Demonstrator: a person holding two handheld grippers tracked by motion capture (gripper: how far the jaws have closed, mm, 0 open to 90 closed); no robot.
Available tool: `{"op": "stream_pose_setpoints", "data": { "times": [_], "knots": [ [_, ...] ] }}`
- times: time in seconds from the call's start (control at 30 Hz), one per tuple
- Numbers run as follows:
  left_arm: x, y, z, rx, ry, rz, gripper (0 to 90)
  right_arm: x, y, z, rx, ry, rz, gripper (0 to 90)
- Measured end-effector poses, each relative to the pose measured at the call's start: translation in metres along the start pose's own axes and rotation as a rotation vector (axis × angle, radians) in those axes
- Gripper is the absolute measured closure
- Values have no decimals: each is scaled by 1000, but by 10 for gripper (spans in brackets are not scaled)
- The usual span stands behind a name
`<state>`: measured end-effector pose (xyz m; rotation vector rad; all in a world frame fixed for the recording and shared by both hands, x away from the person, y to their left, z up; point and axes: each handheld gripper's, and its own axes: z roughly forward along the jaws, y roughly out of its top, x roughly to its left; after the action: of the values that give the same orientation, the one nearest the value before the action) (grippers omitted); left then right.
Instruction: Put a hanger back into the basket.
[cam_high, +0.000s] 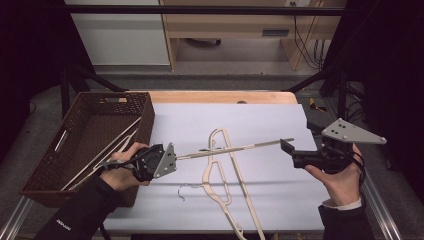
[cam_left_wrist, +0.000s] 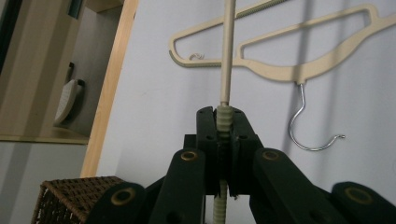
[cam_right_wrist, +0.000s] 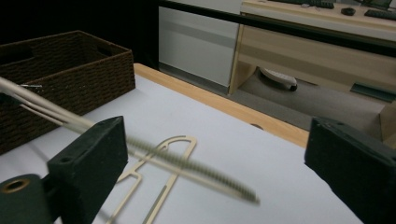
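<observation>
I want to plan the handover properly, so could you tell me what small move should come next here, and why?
Probably swing the left gripper toward the basket. Its jaws are shut on one end of the raised hanger, the right gripper stands open beside the other end, and other hangers already lie in that basket.

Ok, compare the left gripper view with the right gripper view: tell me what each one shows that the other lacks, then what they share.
Left gripper view alone: the left gripper shut on the ribbed end of a beige hanger, and the steel hook of the hanger on the table.

Right gripper view alone: the right gripper with its jaws wide apart and nothing pressed between them, plus pale hangers at the basket's near wall.

Shared: the held hanger's bar, the hanger lying flat on the white table cover, the brown wicker basket and the wooden table edge.
</observation>
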<state>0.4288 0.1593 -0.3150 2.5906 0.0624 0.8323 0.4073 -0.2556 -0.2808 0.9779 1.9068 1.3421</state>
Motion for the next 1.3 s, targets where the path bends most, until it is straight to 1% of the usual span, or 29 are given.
{"op": "stream_pose_setpoints", "data": {
  "times": [0.07, 0.17, 0.2, 0.23, 0.27, 0.3, 0.33, 0.4, 0.43, 0.47, 0.5, 0.53, 0.6, 0.63, 0.67, 0.7, 0.73, 0.77, 0.8, 0.83, 0.97, 1.03, 1.07, 1.1, 1.13, 1.2, 1.27, 1.3],
  "knots": [
    [4, 0, -2, -9, -14, -35, 856, -2, -8, -1, 6, -12, 4, 49],
    [10, -1, -4, -21, -19, -79, 856, -2, -23, 1, 11, -8, 32, 47],
    [12, -1, -6, -15, -23, -81, 856, -1, -29, 3, 24, 3, 39, 43],
    [14, -1, -7, -20, -33, -89, 856, 0, -35, 6, 34, 3, 38, 45],
    [16, 0, -9, -21, -30, -101, 856, 2, -40, 9, 51, 5, 35, 45],
    [18, 0, -11, -16, -39, -101, 856, 3, -45, 12, 63, 9, 35, 46],
    [20, 0, -12, -23, -35, -109, 856, 4, -50, 14, 71, 10, 37, 46],
    [26, 0, -17, -27, -48, -118, 855, 5, -58, 20, 87, 18, 44, 47],
    [28, 0, -19, -31, -44, -129, 856, 6, -61, 22, 91, 19, 45, 49],
    [31, 0, -21, -39, -51, -142, 855, 7, -64, 25, 96, 23, 44, 49],
    [32, 0, -23, -41, -51, -145, 855, 9, -67, 27, 102, 28, 42, 49],
    [35, -1, -26, -44, -51, -154, 856, 10, -70, 29, 107, 29, 38, 49],
    [39, -2, -30, -35, -46, -160, 856, 12, -73, 32, 119, 21, 33, 47],
    [41, -3, -32, -38, -52, -171, 856, 12, -74, 33, 116, 19, 32, 50],
    [42, -4, -33, -42, -46, -187, 855, 12, -76, 34, 114, 20, 38, 51],
    [45, -6, -36, -31, -54, -186, 855, 12, -77, 35, 111, 21, 42, 51],
    [45, -8, -37, -45, -53, -209, 855, 12, -78, 36, 108, 21, 41, 52],
    [47, -9, -39, -30, -51, -202, 855, 12, -79, 37, 112, 20, 45, 51],
    [48, -11, -41, -39, -57, -219, 856, 12, -81, 37, 115, 20, 52, 51],
    [50, -12, -42, -35, -57, -226, 856, 11, -82, 39, 116, 19, 51, 52],
    [57, -19, -49, -15, -49, -230, 856, 12, -87, 43, 133, 28, 49, 56],
    [61, -24, -51, -12, -51, -248, 856, 13, -89, 45, 143, 26, 48, 56],
    [63, -26, -53, -8, -50, -258, 856, 13, -90, 46, 145, 29, 46, 56],
    [66, -30, -54, -15, -62, -277, 855, 13, -91, 46, 148, 31, 46, 56],
    [68, -34, -55, -18, -61, -293, 855, 13, -91, 47, 150, 31, 42, 56],
    [73, -43, -59, -20, -75, -324, 856, 13, -92, 47, 156, 31, 44, 56],
    [77, -52, -62, -13, -76, -349, 856, 13, -93, 47, 159, 33, 48, 57],
    [78, -57, -64, -9, -67, -362, 855, 13, -94, 48, 162, 34, 43, 57]
  ]
}}
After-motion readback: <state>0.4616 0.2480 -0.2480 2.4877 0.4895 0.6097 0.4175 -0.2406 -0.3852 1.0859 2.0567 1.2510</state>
